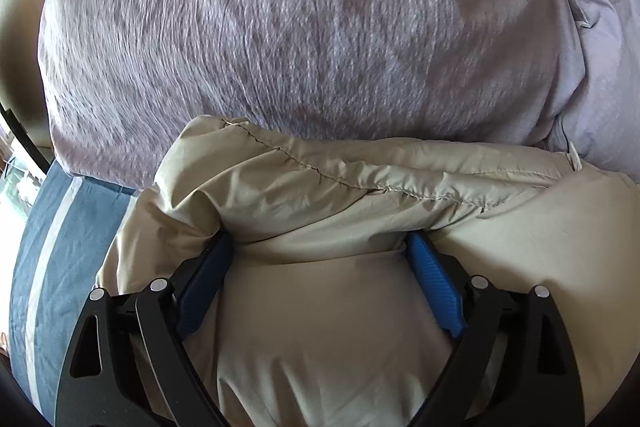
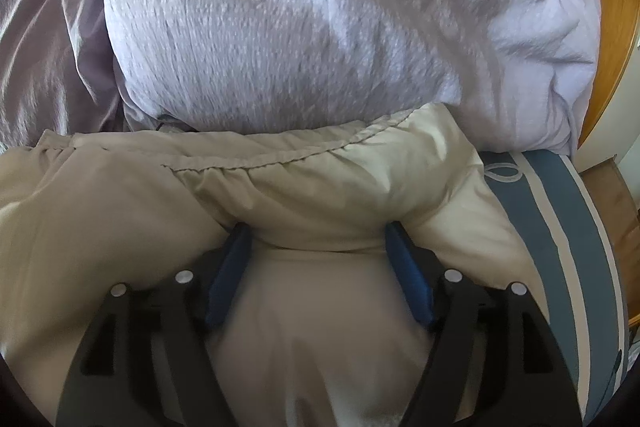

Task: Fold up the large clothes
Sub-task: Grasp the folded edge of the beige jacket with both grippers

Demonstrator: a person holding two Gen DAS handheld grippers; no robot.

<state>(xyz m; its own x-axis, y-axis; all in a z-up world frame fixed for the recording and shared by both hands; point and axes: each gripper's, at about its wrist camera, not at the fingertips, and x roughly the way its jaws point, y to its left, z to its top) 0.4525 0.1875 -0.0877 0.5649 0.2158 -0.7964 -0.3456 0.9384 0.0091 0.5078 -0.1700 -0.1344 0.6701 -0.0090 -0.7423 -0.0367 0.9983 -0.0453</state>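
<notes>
A large beige padded garment (image 1: pixel 320 187) lies on the bed, its stitched hem bunched up against the pillows. My left gripper (image 1: pixel 320 247) is open, its blue pads (image 1: pixel 432 279) spread wide with their tips tucked under the raised fold near the garment's left end. The garment also shows in the right wrist view (image 2: pixel 304 187). My right gripper (image 2: pixel 320 235) is open too, its blue pads (image 2: pixel 408 275) wide apart, tips under the same puffy fold near the garment's right end. The fabric sits between the pads but is not pinched.
A lilac textured pillow (image 1: pixel 300 19) lies just beyond the hem, and another (image 2: pixel 340 19) in the right view. A blue bedsheet with white stripes (image 1: pixel 52 251) (image 2: pixel 580 247) lies under the garment. A wooden headboard (image 2: pixel 616 27) stands at the right.
</notes>
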